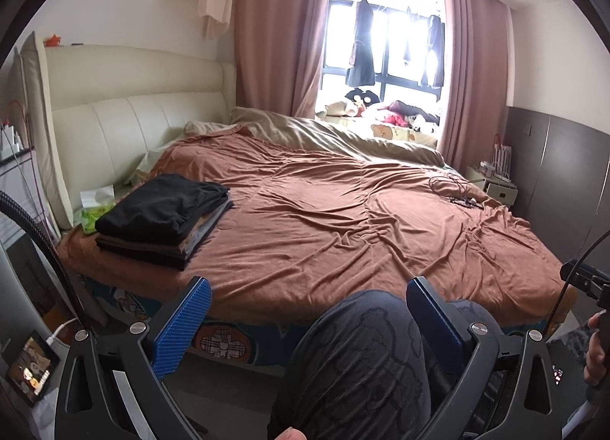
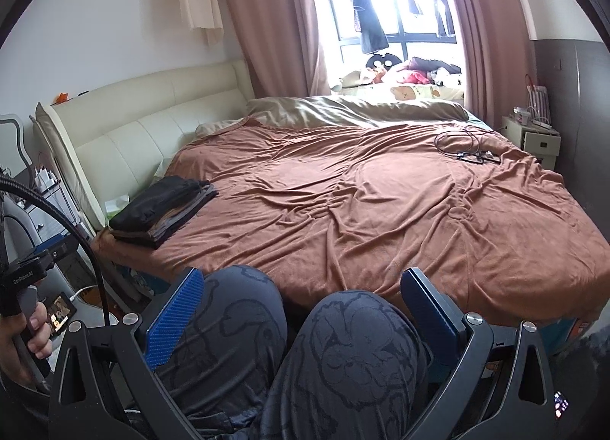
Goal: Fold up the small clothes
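Claws both wide, empty: left claw and right claw hung over knees, before bed. Folded clothes stack lay near headboard. Likely between garments; next move needed fresh unfolded piece, none visible on bed.

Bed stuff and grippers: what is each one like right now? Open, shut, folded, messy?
Left hand-held gripper: open, holding nothing.
Right hand-held gripper: open, holding nothing.
Pile of clothes: folded, stacked on the bed corner.
Brown blanket: spread out, wrinkled.
Curtains: pulled open.
Cable: loose on the blanket.
Tablet: screen on.
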A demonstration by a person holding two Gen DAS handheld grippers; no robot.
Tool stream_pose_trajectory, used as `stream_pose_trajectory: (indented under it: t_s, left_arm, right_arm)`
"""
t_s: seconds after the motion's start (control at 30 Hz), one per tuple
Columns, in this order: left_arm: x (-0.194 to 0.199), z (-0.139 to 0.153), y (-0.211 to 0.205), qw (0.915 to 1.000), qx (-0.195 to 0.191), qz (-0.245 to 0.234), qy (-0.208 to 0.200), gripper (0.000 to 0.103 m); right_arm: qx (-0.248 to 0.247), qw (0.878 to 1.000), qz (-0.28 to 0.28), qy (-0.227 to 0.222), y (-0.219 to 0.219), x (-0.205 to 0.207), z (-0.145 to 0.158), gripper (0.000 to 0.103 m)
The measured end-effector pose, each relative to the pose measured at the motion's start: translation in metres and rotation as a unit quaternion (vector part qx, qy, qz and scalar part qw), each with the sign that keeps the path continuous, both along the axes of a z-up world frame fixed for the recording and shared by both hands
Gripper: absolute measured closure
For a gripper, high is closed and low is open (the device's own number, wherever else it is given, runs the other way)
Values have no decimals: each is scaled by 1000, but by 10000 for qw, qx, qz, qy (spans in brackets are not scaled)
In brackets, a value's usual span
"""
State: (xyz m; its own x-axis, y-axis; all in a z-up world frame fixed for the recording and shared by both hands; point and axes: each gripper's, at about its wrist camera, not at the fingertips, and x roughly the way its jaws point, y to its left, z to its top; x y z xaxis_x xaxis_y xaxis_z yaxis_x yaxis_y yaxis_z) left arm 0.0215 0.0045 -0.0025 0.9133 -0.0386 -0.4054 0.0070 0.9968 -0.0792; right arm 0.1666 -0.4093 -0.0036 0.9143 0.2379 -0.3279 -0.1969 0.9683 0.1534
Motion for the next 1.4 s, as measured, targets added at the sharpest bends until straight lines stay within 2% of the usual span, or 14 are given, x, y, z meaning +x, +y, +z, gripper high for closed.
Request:
stream_pose_trajectory:
  t_s: [0.33, 1.4]
  left_arm:
    - [-14, -4, 7, 10000, -44, 51, -22, 0]
    - [-24, -1, -1, 9999, 44, 16, -124, 0]
  right_arm:
    - [11, 9999, -48, -125, -2, -12, -3, 0]
    - [5, 9999, -96, -85, -14, -5, -4, 0]
